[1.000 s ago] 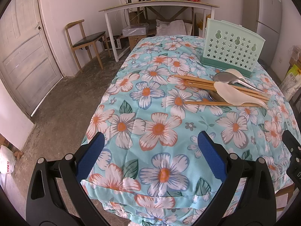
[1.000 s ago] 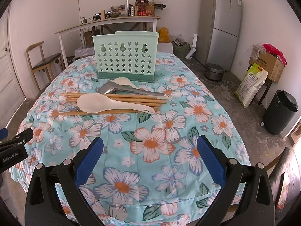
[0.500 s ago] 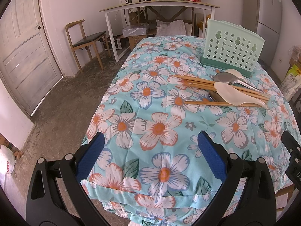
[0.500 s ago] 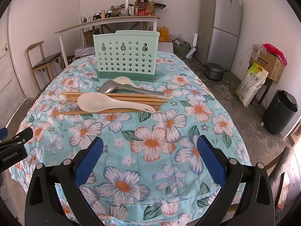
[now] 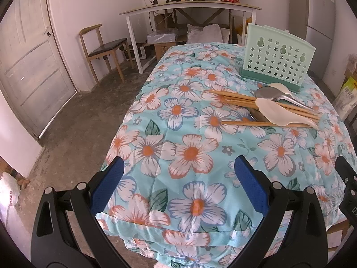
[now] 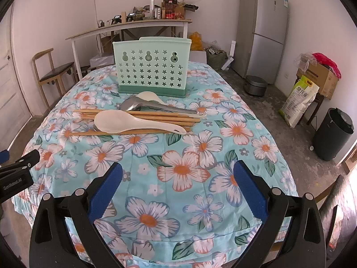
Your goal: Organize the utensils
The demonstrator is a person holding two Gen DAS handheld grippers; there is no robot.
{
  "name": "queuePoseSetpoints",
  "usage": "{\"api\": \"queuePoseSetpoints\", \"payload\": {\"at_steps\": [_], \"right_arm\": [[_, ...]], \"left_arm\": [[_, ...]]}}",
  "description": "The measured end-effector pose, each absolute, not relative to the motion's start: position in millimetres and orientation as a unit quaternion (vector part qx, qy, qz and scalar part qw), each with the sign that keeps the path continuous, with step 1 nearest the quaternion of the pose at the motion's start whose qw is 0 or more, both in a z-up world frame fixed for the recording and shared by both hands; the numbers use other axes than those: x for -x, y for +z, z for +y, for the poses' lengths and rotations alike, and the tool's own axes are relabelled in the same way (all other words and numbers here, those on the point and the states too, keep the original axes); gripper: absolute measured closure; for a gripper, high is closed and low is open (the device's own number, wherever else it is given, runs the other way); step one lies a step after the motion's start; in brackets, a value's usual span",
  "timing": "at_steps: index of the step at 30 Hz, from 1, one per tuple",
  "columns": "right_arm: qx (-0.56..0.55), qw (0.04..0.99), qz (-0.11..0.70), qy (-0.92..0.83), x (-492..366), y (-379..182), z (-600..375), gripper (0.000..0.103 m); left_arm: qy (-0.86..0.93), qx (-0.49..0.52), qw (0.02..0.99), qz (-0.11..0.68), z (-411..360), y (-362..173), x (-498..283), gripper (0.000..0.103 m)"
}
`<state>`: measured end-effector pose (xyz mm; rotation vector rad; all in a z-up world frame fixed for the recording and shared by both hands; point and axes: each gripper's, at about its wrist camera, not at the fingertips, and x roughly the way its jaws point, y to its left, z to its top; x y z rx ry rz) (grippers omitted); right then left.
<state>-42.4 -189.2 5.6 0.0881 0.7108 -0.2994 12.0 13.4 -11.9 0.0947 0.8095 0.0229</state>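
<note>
Floral cloth covers the worktop [image 6: 200, 178], the mint utensil holder [image 6: 151, 71] standing at its far end; just before it the utensils [image 6: 138, 120] lie crosswise, dead ahead of the empty, spread right gripper [image 6: 178, 187], while the equally spread left gripper [image 5: 178, 178] sits off to their left.

hidden: metal spoon [image 6: 98, 126] mostly under white rice paddle [image 6: 133, 121] | cut off: other gripper's body [image 6: 15, 174] at left edge | unreadable: shelf clutter [image 6: 165, 11], upper centre
</note>
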Motion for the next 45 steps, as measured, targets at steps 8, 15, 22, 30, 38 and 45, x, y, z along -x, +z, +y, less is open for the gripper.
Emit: {"api": "queuePoseSetpoints", "payload": {"at_steps": [8,15,22,30,38,45], "right_arm": [[-0.046,0.926,0.347,-0.141,43.7,9.0,-190.1,0.006],[-0.044,0.925,0.351,-0.136,40.2,8.1,-188.1,0.006],[-0.042,0.925,0.356,-0.129,33.6,4.9,-187.4,0.006],[-0.025,0.923,0.368,-0.112,19.7,-5.5,-189.4,0.006],[-0.024,0.915,0.389,-0.102,3.4,-32.5,-206.4,0.006],[-0.062,0.911,0.401,-0.066,-3.2,-59.2,-219.9,0.006]], "left_arm": [[0.023,-0.052,0.919,0.389,10.1,-3.5,-6.9,0.007],[0.028,-0.054,0.919,0.388,10.8,-3.0,-7.8,0.007],[0.034,-0.056,0.917,0.394,10.7,-6.9,-13.8,0.007],[0.013,-0.041,0.913,0.407,11.4,-18.1,-23.1,0.007],[-0.058,0.004,0.919,0.391,5.5,-28.0,-36.0,0.007],[-0.134,0.036,0.926,0.352,-11.6,-18.5,-53.7,0.008]]}}
